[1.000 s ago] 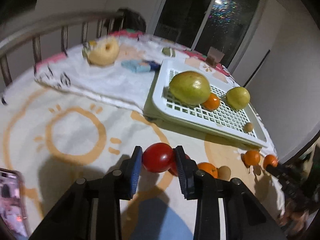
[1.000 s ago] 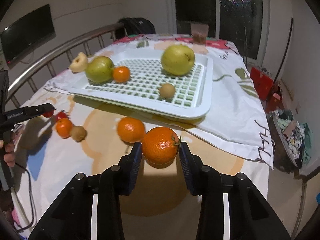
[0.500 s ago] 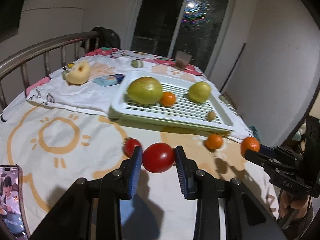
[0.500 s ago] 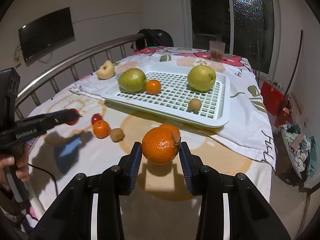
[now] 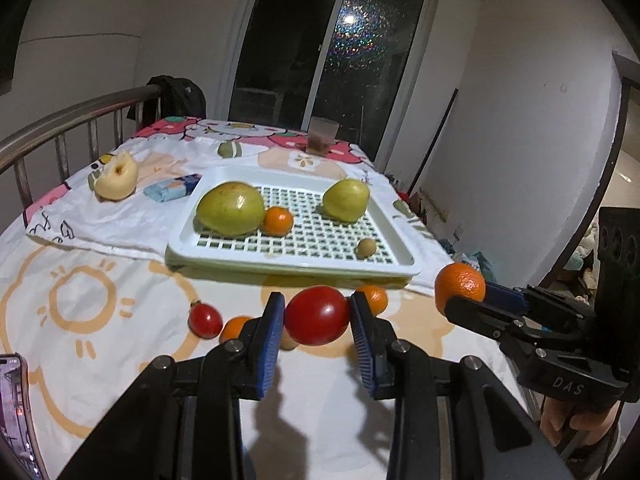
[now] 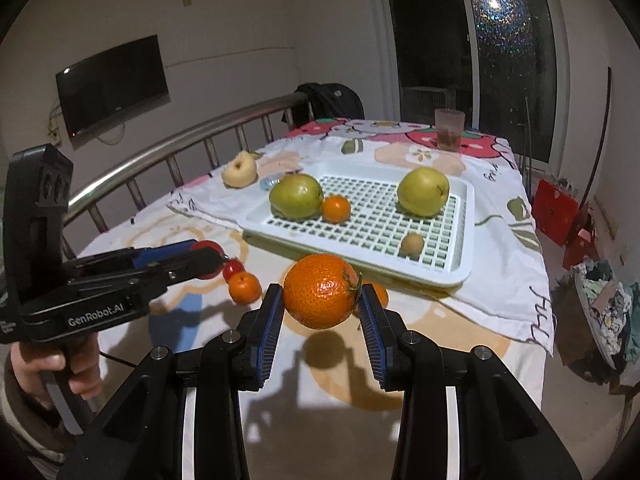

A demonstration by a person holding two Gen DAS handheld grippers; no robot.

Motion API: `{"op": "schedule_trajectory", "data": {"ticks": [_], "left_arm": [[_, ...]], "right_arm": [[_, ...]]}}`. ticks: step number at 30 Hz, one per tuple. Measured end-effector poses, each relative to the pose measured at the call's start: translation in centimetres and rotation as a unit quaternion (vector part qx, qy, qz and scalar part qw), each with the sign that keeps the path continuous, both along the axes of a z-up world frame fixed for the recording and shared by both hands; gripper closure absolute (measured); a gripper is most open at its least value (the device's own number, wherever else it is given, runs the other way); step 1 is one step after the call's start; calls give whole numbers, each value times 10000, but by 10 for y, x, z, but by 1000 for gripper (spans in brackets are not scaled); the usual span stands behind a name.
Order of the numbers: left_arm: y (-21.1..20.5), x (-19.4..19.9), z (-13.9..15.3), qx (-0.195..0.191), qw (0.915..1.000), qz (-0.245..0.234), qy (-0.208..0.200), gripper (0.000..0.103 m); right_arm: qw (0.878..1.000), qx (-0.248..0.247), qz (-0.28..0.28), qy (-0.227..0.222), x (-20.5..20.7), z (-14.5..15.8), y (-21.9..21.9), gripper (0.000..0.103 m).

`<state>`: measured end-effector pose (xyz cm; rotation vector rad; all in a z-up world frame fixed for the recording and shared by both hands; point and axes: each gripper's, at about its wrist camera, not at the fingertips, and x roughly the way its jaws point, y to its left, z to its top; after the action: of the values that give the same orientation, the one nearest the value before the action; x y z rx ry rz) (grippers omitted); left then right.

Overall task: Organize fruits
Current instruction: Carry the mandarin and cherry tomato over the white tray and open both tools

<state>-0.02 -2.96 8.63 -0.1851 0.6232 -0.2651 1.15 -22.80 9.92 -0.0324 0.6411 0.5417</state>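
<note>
My left gripper (image 5: 317, 320) is shut on a red tomato (image 5: 317, 321), held above the tablecloth in front of the white tray (image 5: 392, 258). My right gripper (image 6: 321, 306) is shut on an orange (image 6: 320, 291), also lifted off the table; the orange (image 5: 460, 286) shows at the right in the left wrist view. The tray (image 6: 462, 220) holds two green pears (image 5: 230, 209) (image 5: 346, 200), a small orange (image 5: 277, 221) and a kiwi (image 5: 366, 248). On the cloth lie a small tomato (image 5: 205, 320) and small oranges (image 5: 234, 327) (image 5: 374, 299).
A cut apple (image 5: 116, 179) and a blue packet (image 5: 172, 188) lie left of the tray. A plastic cup (image 5: 322, 135) stands at the table's far end. A metal railing (image 5: 60, 132) runs along the left. A phone (image 5: 14, 412) lies at the near left.
Both grippers have risen with their fruit, and the tray now looks farther away. The left view has swung so the right gripper with its orange shows at its right edge.
</note>
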Motion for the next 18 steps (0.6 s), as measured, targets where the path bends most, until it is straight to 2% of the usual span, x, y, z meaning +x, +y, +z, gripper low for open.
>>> {"op": "schedule_trajectory", "data": {"ticks": [11,18], "left_arm": [[-8,18,30,-57,9994,-24,-354,67],[-13,42,40,-37,9991,-23,-420,67]], "right_arm": [[9991,316,-135,-267,15,31,-6,66],[9979,536,-235,-285,34,42,-11,66]]}}
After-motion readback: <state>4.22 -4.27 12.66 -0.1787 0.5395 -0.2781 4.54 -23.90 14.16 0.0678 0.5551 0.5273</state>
